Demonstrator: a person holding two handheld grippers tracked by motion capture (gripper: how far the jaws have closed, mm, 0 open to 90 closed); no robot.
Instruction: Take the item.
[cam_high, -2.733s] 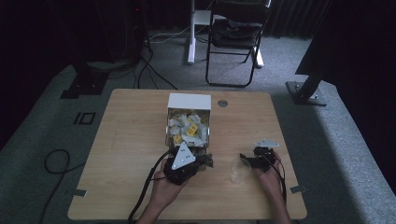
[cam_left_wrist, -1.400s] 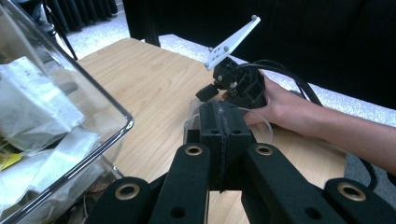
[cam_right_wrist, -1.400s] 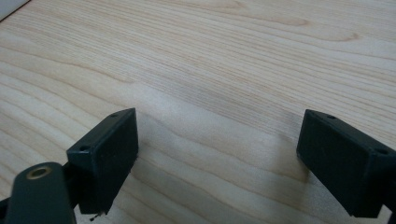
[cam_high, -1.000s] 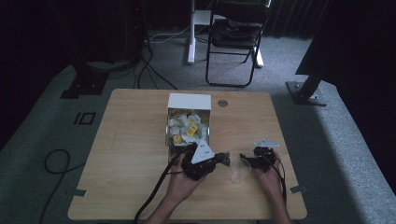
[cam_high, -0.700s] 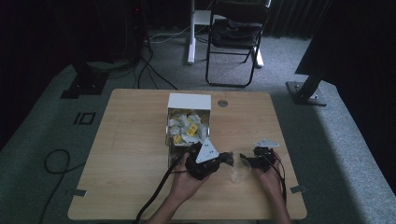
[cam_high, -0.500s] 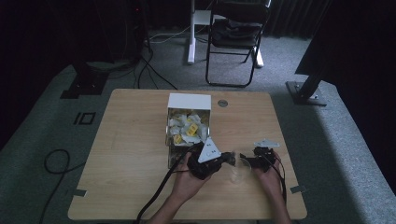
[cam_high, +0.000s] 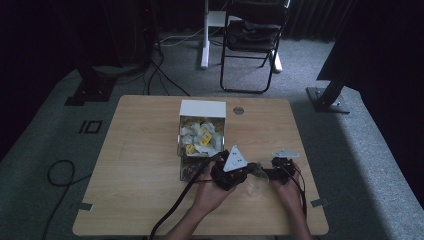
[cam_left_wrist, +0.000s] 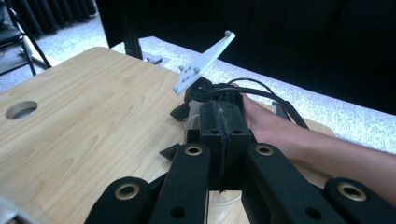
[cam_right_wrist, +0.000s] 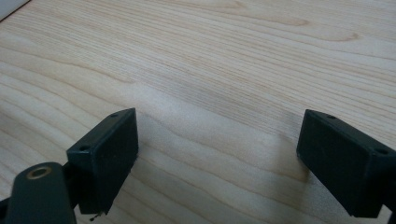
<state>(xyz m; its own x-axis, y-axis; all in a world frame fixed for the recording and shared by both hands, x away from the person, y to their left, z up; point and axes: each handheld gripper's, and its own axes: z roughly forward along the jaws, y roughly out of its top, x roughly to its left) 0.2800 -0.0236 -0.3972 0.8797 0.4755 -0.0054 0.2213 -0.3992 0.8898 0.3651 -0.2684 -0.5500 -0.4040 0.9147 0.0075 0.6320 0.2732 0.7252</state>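
Wooden table (cam_high: 140, 150), white box (cam_high: 202, 109) on it, clear cup (cam_high: 256, 184)

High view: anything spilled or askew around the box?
Nothing stands out. The packets lie inside the white box, the clear cup rests on the table, and no spill shows.

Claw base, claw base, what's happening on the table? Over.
Left claw shut, nothing seen in it. Right claw open over bare table. Clear cup between them. Box of packets behind, nothing blocking.
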